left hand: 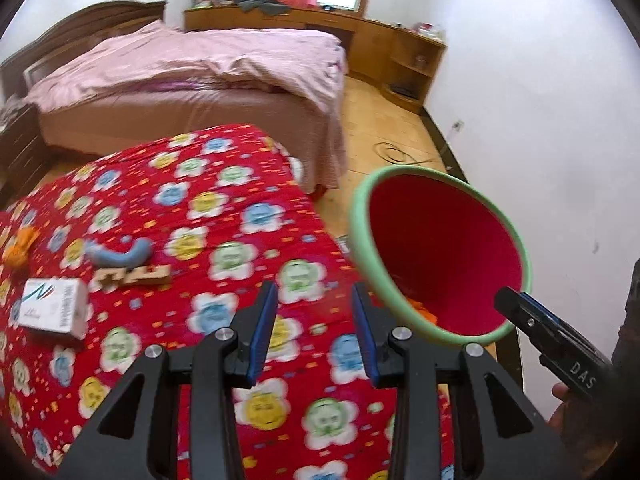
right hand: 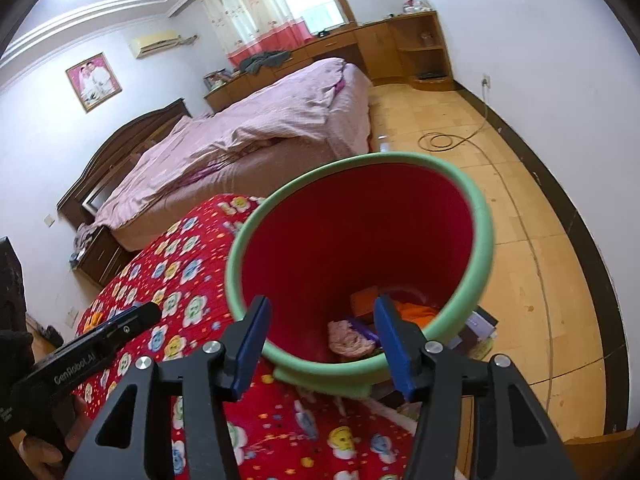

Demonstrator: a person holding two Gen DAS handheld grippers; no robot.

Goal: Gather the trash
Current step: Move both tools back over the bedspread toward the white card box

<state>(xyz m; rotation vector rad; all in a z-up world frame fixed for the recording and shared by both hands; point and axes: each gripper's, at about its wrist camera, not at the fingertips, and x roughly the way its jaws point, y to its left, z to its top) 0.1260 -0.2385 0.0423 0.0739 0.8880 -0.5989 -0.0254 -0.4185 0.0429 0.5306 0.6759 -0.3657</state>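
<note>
Bedroom light falls on a red flowered quilt [left hand: 224,216] that carries the leftover litter. At its far left lies an orange scrap [left hand: 18,246]; beside it sit a white carton [left hand: 56,308], a blue curved piece [left hand: 120,254] and a wooden block [left hand: 136,274], all close together. Moving right, the left gripper [left hand: 314,328] hovers over bare quilt, its jaws partly apart and empty. Further right stands the green-rimmed red bin [right hand: 486,240], just off the quilt's edge, already holding a pink wad [right hand: 350,340] and orange bits. The right gripper [right hand: 320,344] hangs over the bin's mouth, jaws moderately wide with nothing between them. The bin looks tilted at the edge; I judge a careless knock could tip it and spill its contents.
</note>
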